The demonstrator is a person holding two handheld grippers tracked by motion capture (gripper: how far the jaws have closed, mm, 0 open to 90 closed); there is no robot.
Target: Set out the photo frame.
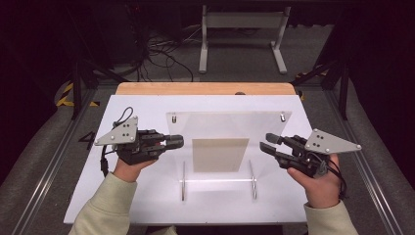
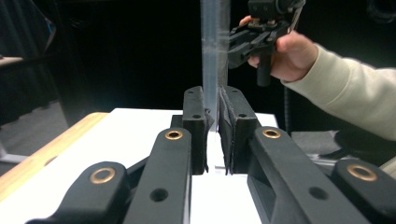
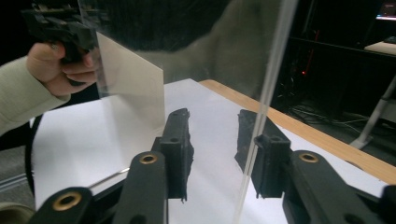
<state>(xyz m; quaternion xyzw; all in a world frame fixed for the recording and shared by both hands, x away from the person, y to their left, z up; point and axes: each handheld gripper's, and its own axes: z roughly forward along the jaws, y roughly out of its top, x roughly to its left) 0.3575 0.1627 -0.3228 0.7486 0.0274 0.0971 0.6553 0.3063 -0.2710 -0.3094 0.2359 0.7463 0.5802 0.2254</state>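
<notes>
A dark room with cables on the floor surrounds my white tabletop (image 1: 147, 205), which has a wooden strip along its far edge. On it stands a clear panel (image 1: 220, 128) on a thin wire stand (image 1: 218, 181), with a pale card (image 1: 219, 154) at its middle.

My left tongs (image 1: 176, 142) sit at the panel's left edge. In the left gripper view the jaws are nearly together with the edge of the panel (image 2: 214, 56) rising in the narrow gap between them; I cannot tell if the pads actually press it.

My right tongs (image 1: 268, 142) are wide open just beside the panel's right edge. In the right gripper view the panel's edge (image 3: 266, 102) runs in front of the right-hand jaw; touching or not, I cannot tell. The card (image 3: 133, 88) shows beyond, with my left hand (image 3: 58, 70) behind it
</notes>
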